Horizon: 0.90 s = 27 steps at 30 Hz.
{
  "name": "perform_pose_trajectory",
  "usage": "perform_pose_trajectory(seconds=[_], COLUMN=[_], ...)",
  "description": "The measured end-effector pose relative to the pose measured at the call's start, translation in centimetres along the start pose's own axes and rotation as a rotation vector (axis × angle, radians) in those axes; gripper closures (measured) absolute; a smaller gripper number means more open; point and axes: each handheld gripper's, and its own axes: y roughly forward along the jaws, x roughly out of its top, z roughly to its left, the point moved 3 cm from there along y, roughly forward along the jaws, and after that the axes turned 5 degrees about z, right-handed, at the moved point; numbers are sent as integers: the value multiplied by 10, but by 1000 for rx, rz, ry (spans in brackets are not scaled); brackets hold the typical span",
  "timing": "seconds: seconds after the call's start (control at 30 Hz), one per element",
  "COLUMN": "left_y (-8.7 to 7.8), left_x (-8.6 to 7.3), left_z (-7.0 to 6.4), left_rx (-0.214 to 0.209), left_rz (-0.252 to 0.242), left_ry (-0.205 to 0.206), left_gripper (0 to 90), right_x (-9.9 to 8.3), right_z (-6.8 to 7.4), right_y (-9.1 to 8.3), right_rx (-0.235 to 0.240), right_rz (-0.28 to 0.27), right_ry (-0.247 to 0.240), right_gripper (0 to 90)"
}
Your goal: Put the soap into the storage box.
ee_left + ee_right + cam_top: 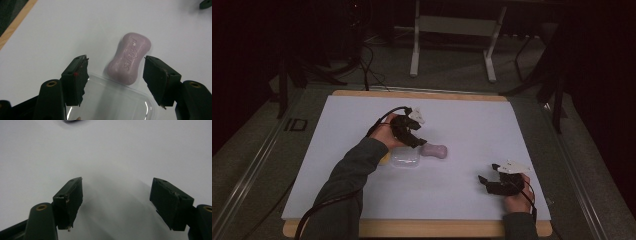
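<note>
The left hand-held gripper (116, 75) is released, jaws spread wide: the pink soap (129, 58) lies on the desk (62, 30) just ahead between them, and a clear box (112, 102), cut off below, sits just under them. The right hand-held gripper (116, 197) is also released over bare desk, well apart.

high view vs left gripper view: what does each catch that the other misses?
High view alone: the right hand-held gripper open near the table's right front corner, a yellow thing beside the clear container.
Left gripper view alone: embossed lettering on the pink soap bar.
Both: left hand-held gripper open over soap and container.
</note>
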Motion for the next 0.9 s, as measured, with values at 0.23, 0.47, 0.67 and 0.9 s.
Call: perform_pose_trajectory(seconds=[0.23,0.47,0.67,0.9], left_y=[13,23,32,47], left_x=[4,9,13,17], left_z=[-4,-7,-10,-14], left_rx=[-9,-9,-16,-5], left_rz=[66,105,120,142], left_ry=[45,75,93,93], left_gripper=[364,366,362,303], right_x=[0,0,0,0], right_z=[0,0,0,0], right_y=[0,0,0,0], right_rx=[-1,1,1,1], right_rz=[1,1,1,2], right_ry=[-1,-2,-3,-5], right_gripper=[261,261,261,262])
